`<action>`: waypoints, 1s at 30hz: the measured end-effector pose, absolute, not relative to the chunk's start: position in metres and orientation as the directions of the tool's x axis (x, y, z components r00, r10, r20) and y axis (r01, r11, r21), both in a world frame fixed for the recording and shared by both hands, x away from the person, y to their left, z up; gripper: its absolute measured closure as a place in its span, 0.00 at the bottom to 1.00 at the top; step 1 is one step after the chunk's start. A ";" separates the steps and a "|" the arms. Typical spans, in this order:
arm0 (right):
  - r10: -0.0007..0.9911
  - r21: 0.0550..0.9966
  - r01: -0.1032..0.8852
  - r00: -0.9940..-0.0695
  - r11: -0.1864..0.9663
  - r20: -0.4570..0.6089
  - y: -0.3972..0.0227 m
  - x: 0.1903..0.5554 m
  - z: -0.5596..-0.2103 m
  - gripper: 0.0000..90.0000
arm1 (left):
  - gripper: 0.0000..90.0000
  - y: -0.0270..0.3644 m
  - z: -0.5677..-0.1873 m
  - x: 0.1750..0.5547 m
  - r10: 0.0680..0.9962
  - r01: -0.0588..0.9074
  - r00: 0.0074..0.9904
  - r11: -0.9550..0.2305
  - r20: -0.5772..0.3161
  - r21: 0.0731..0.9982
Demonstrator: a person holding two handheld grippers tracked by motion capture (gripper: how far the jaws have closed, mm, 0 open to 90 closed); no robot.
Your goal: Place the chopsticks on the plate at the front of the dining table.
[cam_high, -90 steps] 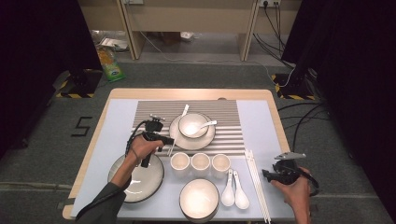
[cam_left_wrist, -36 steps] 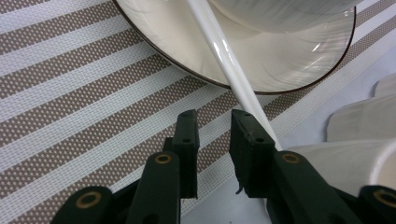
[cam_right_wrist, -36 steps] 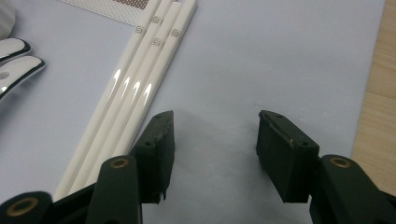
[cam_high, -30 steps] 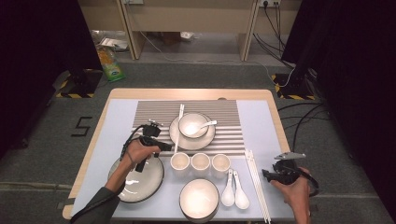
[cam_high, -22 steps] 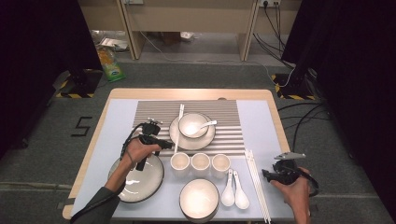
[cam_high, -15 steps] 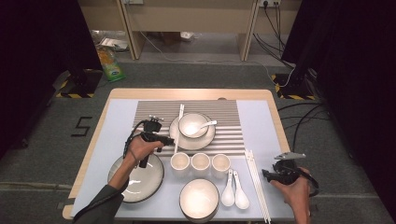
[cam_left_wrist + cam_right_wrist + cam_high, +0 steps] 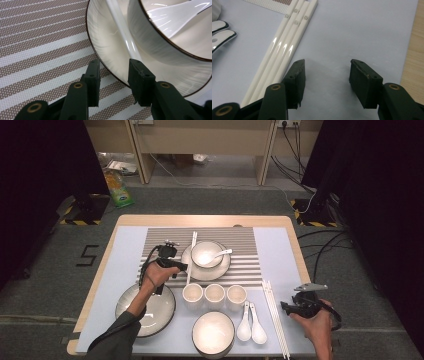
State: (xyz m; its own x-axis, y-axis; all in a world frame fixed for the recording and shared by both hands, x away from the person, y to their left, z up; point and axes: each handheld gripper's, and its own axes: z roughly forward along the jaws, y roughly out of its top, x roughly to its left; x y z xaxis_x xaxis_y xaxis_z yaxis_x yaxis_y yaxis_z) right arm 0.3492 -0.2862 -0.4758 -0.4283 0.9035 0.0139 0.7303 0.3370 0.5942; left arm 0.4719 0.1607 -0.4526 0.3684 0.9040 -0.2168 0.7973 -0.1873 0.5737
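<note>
Left gripper [image 7: 113, 75] fingers [image 7: 92, 75] spread, just been opening, empty beside the plate [image 7: 105, 47] rim, chopsticks [image 7: 120, 27] laid there beside the bowl [image 7: 160, 32]; right gripper [image 7: 325, 75] fingers spread, idle.

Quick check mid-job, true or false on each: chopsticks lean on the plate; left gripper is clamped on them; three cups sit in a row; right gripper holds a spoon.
1. Chopsticks lean on the plate beside the bowl: true.
2. Left gripper is clamped on them: false, its jaws have just been opening and stand apart.
3. Three cups sit in a row: true.
4. Right gripper holds a spoon: false, it is open and empty.
</note>
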 end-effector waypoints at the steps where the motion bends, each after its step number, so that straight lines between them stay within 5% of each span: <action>1: 0.904 0.594 0.731 -0.428 0.336 0.015 -0.286 0.349 -0.476 0.52 | 0.68 0.161 -0.454 0.473 0.905 0.798 0.366 -0.183 -0.220 0.574; 30: 0.903 0.591 0.732 -0.429 0.340 0.011 -0.286 0.350 -0.475 0.52 | 0.67 0.151 -0.449 0.468 0.897 0.764 0.422 -0.272 -0.134 0.586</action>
